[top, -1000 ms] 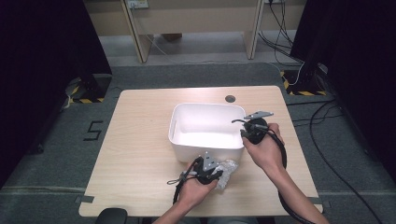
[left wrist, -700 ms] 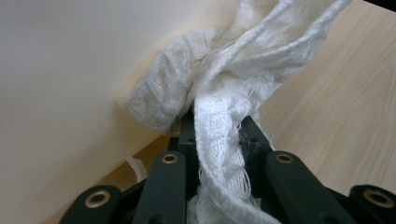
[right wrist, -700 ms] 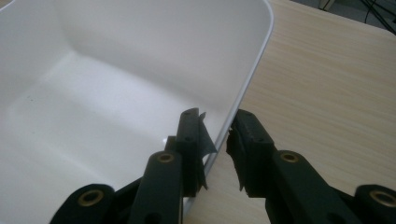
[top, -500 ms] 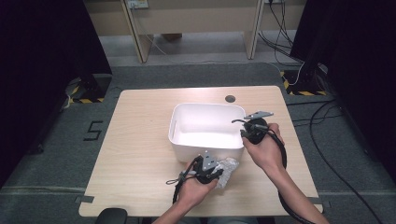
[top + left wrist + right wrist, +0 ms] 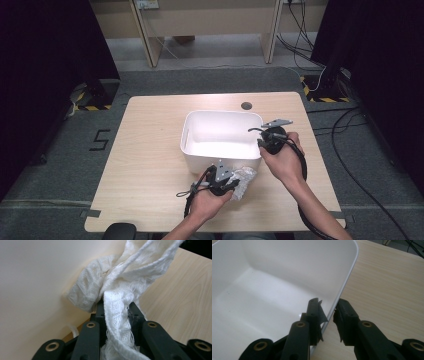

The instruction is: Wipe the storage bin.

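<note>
- Left gripper view: left gripper (image 5: 115, 312) fingers were clenched on a white knitted cloth (image 5: 117, 290), soft, light and limp, best pinched at a bunched fold.
- Beyond it stood the white tub (image 5: 222, 135).
- Right gripper (image 5: 328, 312) fingers straddled the tub's rim above the bench (image 5: 150, 150); grip uncertain.

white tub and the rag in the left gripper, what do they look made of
The white tub looks like moulded plastic: smooth, faintly glossy walls, rounded corners and a thin rolled rim, seen in the right gripper view. The rag looks like a loosely woven or knitted white cloth, perhaps cotton: open mesh texture, soft folds and frayed threads at its edges. The exact fibre cannot be told.
</note>
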